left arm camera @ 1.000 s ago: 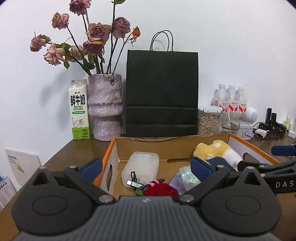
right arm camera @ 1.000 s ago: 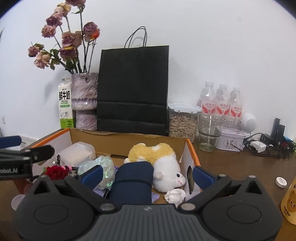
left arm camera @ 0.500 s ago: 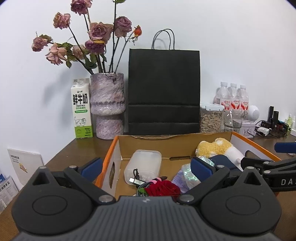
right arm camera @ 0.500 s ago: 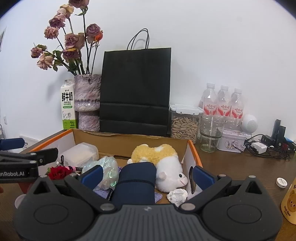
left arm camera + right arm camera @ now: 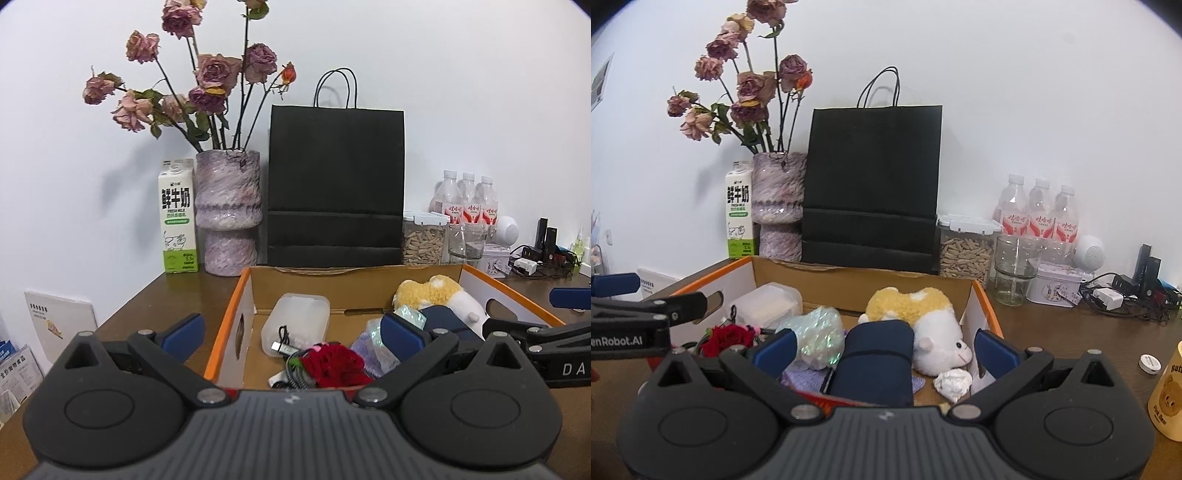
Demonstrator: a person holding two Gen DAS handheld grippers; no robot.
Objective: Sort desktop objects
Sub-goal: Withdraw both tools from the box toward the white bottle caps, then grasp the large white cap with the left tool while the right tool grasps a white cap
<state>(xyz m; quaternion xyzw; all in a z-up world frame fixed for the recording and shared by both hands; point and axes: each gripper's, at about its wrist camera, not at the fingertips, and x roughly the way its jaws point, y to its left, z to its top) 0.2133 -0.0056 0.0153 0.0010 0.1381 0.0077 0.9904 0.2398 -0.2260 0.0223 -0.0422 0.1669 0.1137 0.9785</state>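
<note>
An orange-rimmed cardboard box (image 5: 229, 325) (image 5: 988, 314) sits on the brown desk. Inside lie a translucent plastic case (image 5: 297, 319) (image 5: 768, 304), a red rose (image 5: 334, 363) (image 5: 727, 338), an iridescent bag (image 5: 820, 332), a navy roll (image 5: 875, 358), a yellow-and-white plush toy (image 5: 923, 314) (image 5: 436, 291) and a crumpled white paper ball (image 5: 953, 382). My left gripper (image 5: 291, 334) is open above the box's near left corner, holding nothing. My right gripper (image 5: 885, 349) is open above the box's near right part. The navy roll appears between its fingers, untouched.
Behind the box stand a black paper bag (image 5: 334, 184), a vase of dried roses (image 5: 227, 214) and a milk carton (image 5: 177, 218). At the right are water bottles (image 5: 1038, 214), a seed jar (image 5: 966, 247), a glass (image 5: 1015, 273), chargers with cables (image 5: 1123, 295), and a yellow cup (image 5: 1169, 398).
The scene has shifted slightly right and down in both views, so both grippers drifted a little. Both stay open, and nothing in the box has moved.
</note>
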